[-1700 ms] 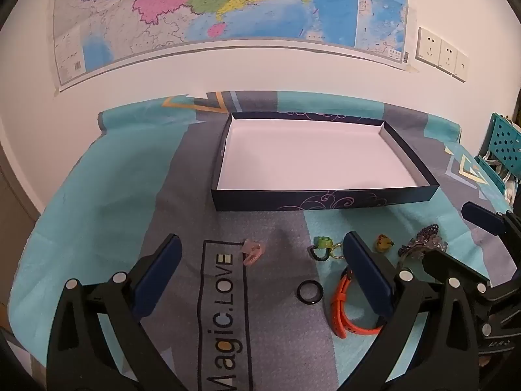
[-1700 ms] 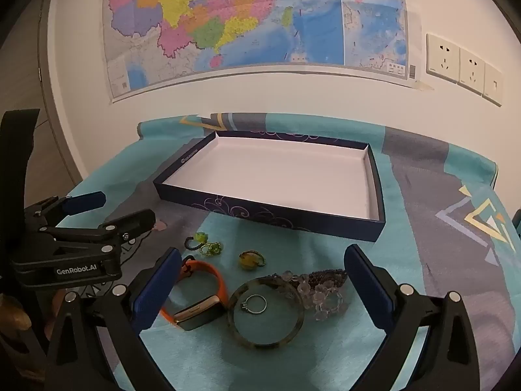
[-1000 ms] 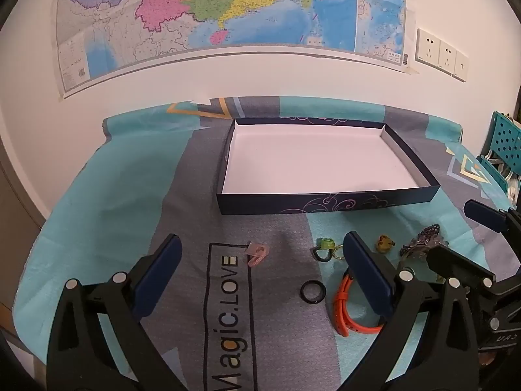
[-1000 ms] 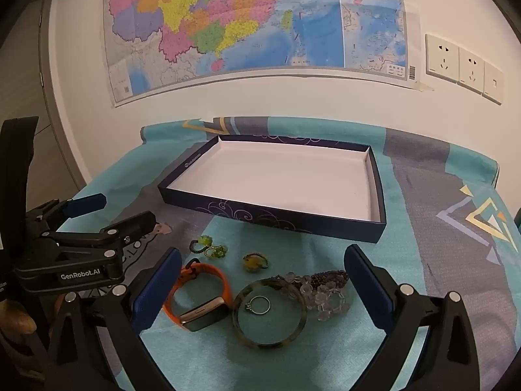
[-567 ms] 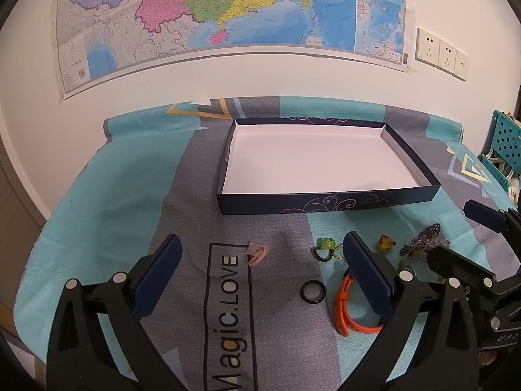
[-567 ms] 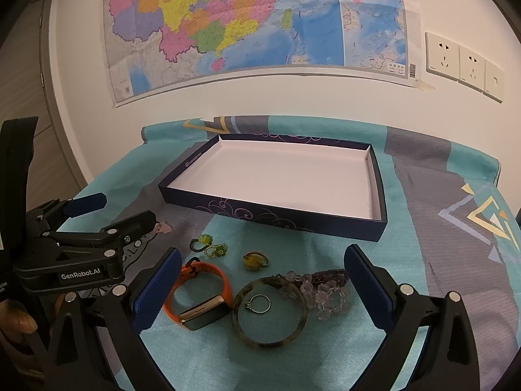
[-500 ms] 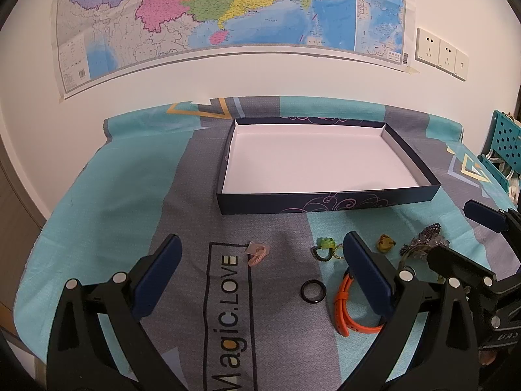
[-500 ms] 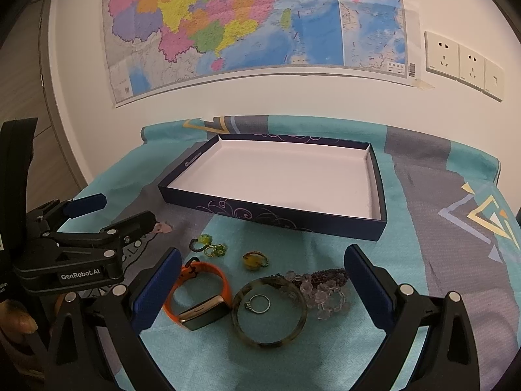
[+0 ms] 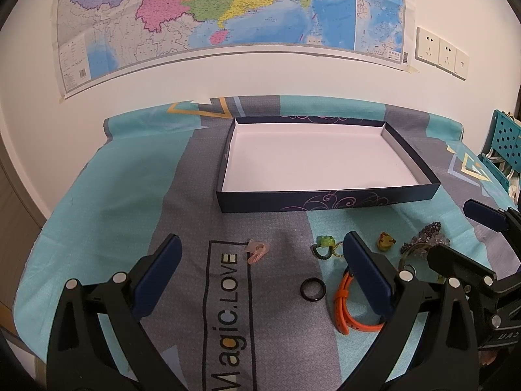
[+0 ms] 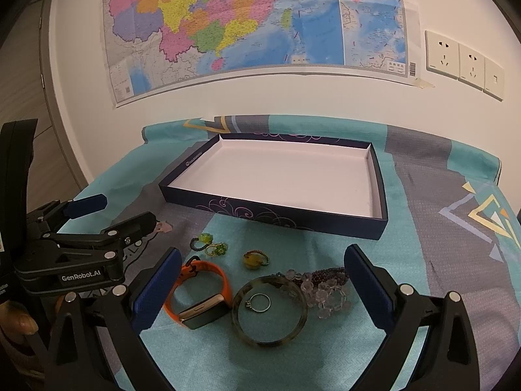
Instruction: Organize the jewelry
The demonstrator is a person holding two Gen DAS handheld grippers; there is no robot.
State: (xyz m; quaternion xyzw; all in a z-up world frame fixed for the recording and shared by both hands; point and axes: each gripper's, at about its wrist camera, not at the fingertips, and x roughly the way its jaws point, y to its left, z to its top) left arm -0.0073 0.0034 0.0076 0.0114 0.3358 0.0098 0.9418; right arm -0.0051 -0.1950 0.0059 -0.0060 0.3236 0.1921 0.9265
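My left gripper (image 9: pixel 260 240) hovers open over the cloth, with a pink clip (image 9: pixel 257 250) just below its gap and a black ring (image 9: pixel 313 289) nearer its right finger. An orange watch (image 10: pixel 198 296), a mottled bangle (image 10: pixel 269 311) with a silver ring (image 10: pixel 259 303) lying inside it, bead bracelets (image 10: pixel 319 288), a yellow ring (image 10: pixel 254 259) and green rings (image 10: pixel 208 242) lie under my open right gripper (image 10: pixel 263 251). Neither gripper holds anything. Behind the jewelry stands a shallow dark-blue box (image 10: pixel 273 208) with a bare white floor.
A teal and grey cloth (image 9: pixel 130 195) covers the table up to a white wall with a map (image 9: pixel 228 16). A teal perforated basket (image 9: pixel 508 143) stands past the right edge. A hand (image 10: pixel 19 322) holds the left gripper's handle.
Both cameras pulled back and up a little at first, then stayed nearly still. No jewelry has moved and both grippers stay open.
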